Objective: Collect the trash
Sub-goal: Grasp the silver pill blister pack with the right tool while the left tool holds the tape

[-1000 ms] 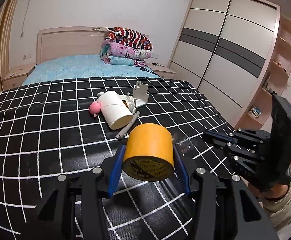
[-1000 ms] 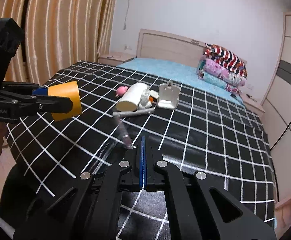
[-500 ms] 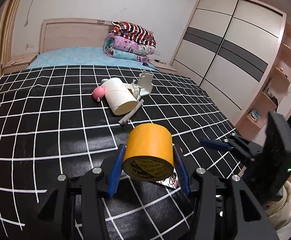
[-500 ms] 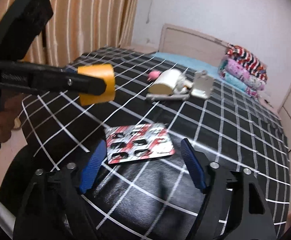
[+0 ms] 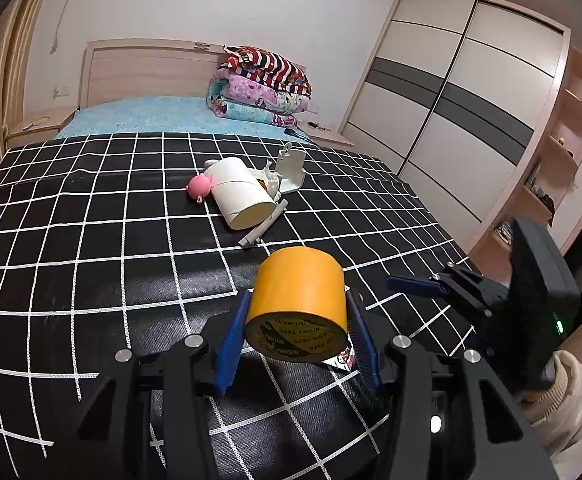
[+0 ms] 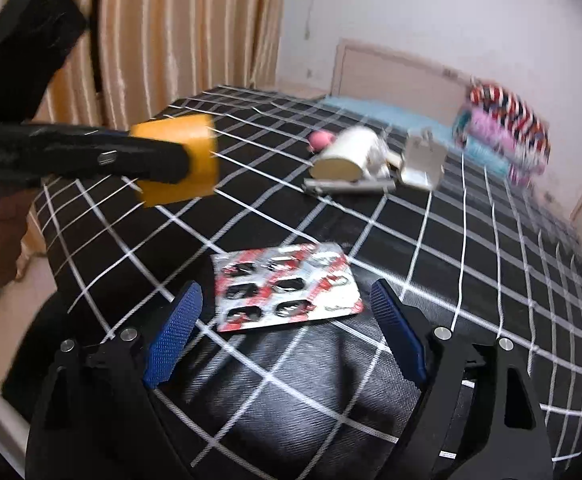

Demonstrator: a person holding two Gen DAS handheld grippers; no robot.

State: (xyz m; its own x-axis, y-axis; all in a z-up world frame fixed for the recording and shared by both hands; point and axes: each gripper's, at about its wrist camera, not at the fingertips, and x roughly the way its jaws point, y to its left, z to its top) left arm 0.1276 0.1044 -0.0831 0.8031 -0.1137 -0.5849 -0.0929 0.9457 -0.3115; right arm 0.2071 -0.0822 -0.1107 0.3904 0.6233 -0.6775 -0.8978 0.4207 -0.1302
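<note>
Left gripper point(image 5: 297, 330) clamped tape roll point(image 5: 299, 304); right gripper point(image 6: 285, 334) stood apart over blister pack point(image 6: 287, 286), which I judged thin, light, edge-grip only

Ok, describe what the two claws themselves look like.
Both match: the left claw and right claw have black angular frames, silver screws and blue textured pads. The right one's body shows a green light; a cream sleeve covers that wrist.

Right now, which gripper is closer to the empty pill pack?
Right. The right gripper is open with the pill blister pack between its fingertips; the left gripper, gripping the yellow tape roll, hovers off to one side.
</note>
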